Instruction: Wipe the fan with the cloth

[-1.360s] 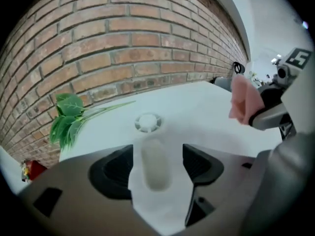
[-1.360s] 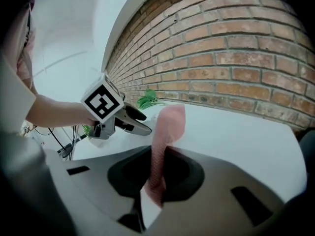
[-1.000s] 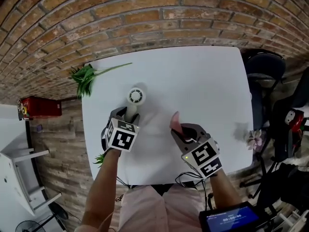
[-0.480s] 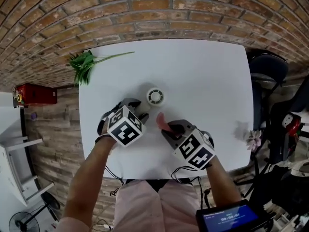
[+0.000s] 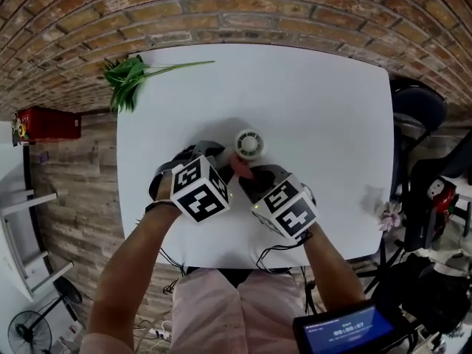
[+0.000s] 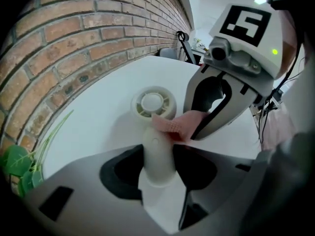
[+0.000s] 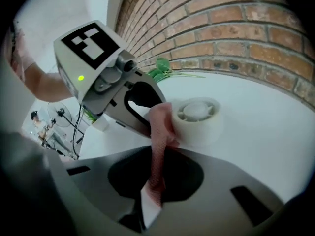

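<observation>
left tongs [image 6: 158, 156] clamped on fan [image 5: 249, 143] handle, fan over middle of bench [image 5: 324, 102] | right tongs [image 7: 156, 178] pinching cloth [image 7: 160, 127] against fan head's side | advice: keep handle steady, sweep cloth round head with light pressure

Workroom: brick wall [image 5: 243, 6], white table [image 5: 324, 102], plank floor [image 5: 81, 198].

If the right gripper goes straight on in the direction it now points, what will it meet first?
Most likely the round head of the fan: the pink cloth held in the right gripper lies against its side. Depth is hard to judge, though.
</observation>
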{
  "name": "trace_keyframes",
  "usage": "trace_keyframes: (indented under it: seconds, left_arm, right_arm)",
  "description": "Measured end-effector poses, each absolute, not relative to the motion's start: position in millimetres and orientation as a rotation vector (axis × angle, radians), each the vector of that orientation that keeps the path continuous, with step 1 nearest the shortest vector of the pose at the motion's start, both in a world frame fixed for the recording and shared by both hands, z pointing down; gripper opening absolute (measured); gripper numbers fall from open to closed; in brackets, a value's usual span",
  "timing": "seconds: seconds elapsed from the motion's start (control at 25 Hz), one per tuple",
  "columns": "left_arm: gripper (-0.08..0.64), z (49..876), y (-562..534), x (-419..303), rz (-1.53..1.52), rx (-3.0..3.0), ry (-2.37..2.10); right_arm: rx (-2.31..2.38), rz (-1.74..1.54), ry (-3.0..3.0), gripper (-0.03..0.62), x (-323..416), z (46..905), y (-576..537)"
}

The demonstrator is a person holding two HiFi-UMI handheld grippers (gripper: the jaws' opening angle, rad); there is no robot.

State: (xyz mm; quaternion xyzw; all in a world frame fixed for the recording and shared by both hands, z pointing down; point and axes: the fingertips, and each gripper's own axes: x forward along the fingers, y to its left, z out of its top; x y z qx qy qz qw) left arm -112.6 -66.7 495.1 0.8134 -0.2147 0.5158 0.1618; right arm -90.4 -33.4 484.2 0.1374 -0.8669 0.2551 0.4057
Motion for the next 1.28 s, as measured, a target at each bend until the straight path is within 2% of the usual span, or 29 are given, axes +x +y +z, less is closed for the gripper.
trace_keyframes:
  seconds: [0.52,1.28]
  left_arm:
    - [0.199,494.7,-64.4,-114.8,1.516,2.345,-0.588]
    - [0.198,495.5,-63.4,-110.5,1.585,2.398,-0.546]
  right_arm:
    - [0.561,0.952,-2.147,0.037,-92.7,491.2,-53.4]
    - [0.651,1.000,-2.111,0.037,-68.9,493.3,-56.2]
